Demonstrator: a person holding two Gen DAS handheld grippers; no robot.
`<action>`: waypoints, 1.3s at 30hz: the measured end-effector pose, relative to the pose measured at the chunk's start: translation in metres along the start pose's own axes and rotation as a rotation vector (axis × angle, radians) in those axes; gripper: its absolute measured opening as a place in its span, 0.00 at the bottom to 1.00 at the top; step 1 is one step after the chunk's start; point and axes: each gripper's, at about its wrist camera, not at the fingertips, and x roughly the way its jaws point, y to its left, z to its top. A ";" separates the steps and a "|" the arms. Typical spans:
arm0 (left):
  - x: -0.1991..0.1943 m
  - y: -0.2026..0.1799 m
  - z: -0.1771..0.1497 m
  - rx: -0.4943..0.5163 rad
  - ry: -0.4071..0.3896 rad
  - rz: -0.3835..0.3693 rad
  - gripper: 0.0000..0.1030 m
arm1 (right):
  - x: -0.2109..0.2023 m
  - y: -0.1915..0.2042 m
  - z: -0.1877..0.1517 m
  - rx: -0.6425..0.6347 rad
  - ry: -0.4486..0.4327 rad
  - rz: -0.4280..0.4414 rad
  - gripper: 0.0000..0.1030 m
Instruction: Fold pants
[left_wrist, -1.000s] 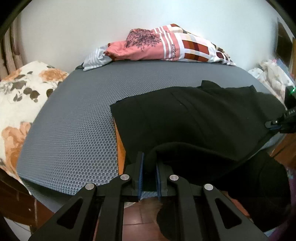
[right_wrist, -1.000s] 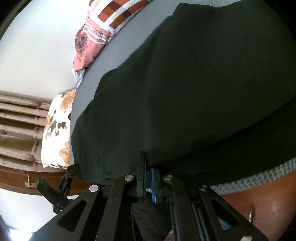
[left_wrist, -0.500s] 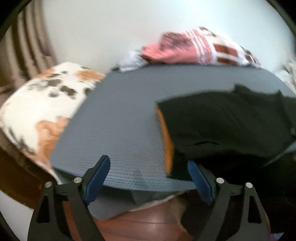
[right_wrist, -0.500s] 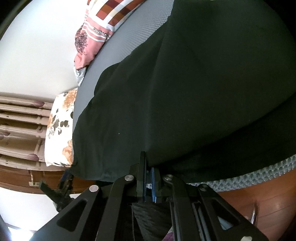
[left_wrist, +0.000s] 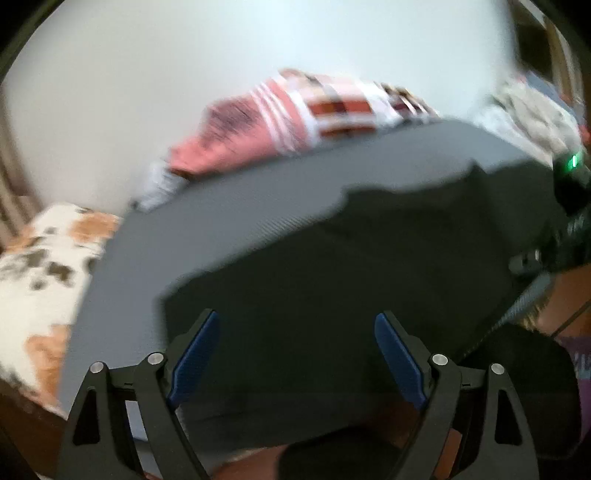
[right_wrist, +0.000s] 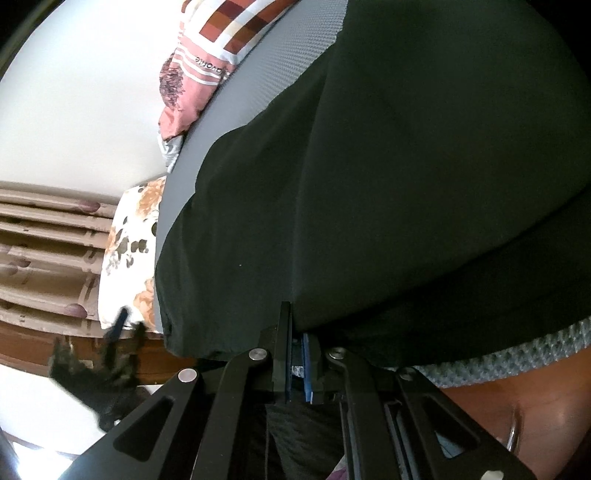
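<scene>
Black pants (left_wrist: 351, 280) lie spread on a grey mat (left_wrist: 229, 221), with the near edge hanging over the front. My left gripper (left_wrist: 295, 354) is open and empty, its blue pads wide apart just above the pants' near left part. The view is blurred by motion. My right gripper (right_wrist: 297, 332) is shut on the pants' near edge (right_wrist: 369, 184), the cloth pinched between its pads. The right gripper also shows at the right edge of the left wrist view (left_wrist: 546, 254), and the left gripper shows blurred in the right wrist view (right_wrist: 99, 373).
A pink, striped and plaid pile of clothes (left_wrist: 295, 118) lies at the mat's far edge against a white wall. A floral pillow (left_wrist: 40, 280) lies left of the mat. More pale cloth (left_wrist: 532, 110) sits at the far right. Brown wooden floor (right_wrist: 517, 387) is below.
My left gripper let go of the pants' edge and opened wide, swung left, then moved back right over the pants. My right gripper stays shut on the edge.
</scene>
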 end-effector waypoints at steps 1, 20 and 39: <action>0.012 -0.004 -0.002 0.005 0.032 -0.007 0.82 | -0.002 -0.001 0.000 0.000 -0.005 0.007 0.07; 0.054 0.007 -0.010 -0.104 0.143 -0.062 0.86 | -0.211 -0.207 0.094 0.376 -0.528 0.043 0.18; 0.061 0.011 -0.009 -0.086 0.133 -0.059 0.98 | -0.273 -0.220 0.054 0.307 -0.555 -0.039 0.04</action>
